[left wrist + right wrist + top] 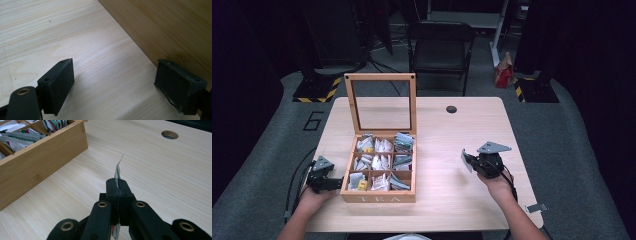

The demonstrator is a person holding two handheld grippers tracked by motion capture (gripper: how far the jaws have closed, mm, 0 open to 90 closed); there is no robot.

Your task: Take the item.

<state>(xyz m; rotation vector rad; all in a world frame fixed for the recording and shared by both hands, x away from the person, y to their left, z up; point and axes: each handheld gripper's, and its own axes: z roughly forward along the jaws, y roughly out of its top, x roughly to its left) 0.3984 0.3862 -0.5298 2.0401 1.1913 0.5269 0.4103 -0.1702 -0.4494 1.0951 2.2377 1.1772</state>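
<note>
R gripper [474, 161] pinches sachet [118, 171], clear of box [379, 192].

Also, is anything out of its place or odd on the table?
One tea packet is outside the tea box, pinched edge-on in the right gripper above the table. Nothing looks spilled or damaged.

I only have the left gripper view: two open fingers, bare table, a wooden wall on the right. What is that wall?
Observer: The left side of a tea box, lid raised, compartments full of tea bags.
Operator: And the other hand?
Observer: The right gripper is shut on a tea packet, held edge-on.
Operator: Over the box?
Observer: No, over bare table to the box's right, apart from it.
</note>
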